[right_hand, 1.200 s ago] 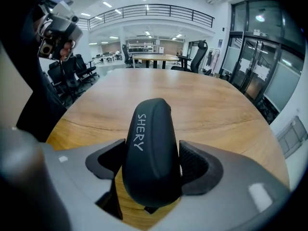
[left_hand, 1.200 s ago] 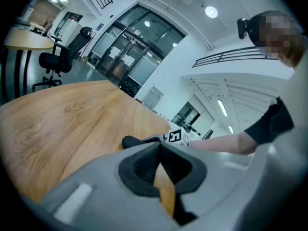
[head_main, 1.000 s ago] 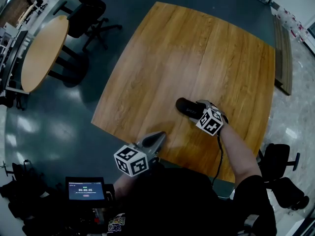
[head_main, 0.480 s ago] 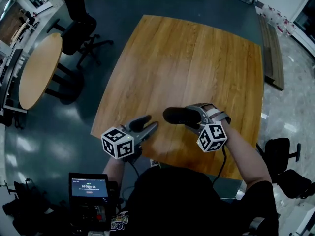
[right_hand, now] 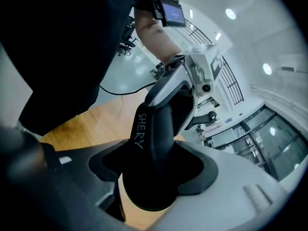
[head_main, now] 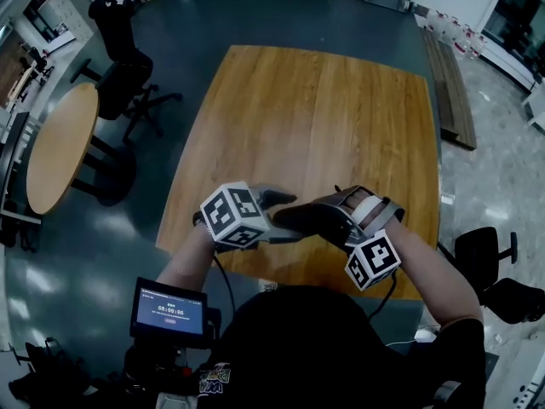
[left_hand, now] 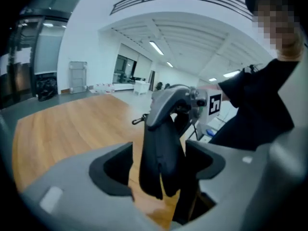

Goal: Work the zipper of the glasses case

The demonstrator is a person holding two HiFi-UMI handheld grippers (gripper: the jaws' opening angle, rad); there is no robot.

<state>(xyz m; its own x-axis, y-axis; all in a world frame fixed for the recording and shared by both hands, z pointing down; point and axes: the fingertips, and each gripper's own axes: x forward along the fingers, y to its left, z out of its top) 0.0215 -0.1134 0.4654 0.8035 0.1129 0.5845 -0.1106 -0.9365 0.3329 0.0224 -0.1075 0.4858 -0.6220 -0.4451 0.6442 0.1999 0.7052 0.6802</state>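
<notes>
The black glasses case (head_main: pixel 308 217) hangs in the air over the near edge of the wooden table (head_main: pixel 315 118). My right gripper (head_main: pixel 330 221) is shut on one end of it; its jaws have just been closing a little on the case (right_hand: pixel 149 167), which fills the gap and shows pale lettering. My left gripper (head_main: pixel 288 218) faces it from the left. Its jaws have just been opening and stand wide on either side of the case's other end (left_hand: pixel 161 162), pads apart from it. A small zipper pull (left_hand: pixel 139 120) juts from the case near the right gripper (left_hand: pixel 175 100).
A round table (head_main: pixel 60 143) and office chairs (head_main: pixel 119 75) stand on the floor at the left. A long bench (head_main: pixel 451 83) lies at the right, with another chair (head_main: pixel 490 262) nearer. A small screen (head_main: pixel 169 312) sits at the person's front.
The right gripper has lifted the case off the table and brought it toward me. The left gripper rose, rolled and moved right, and its jaws opened around the case's free end.
</notes>
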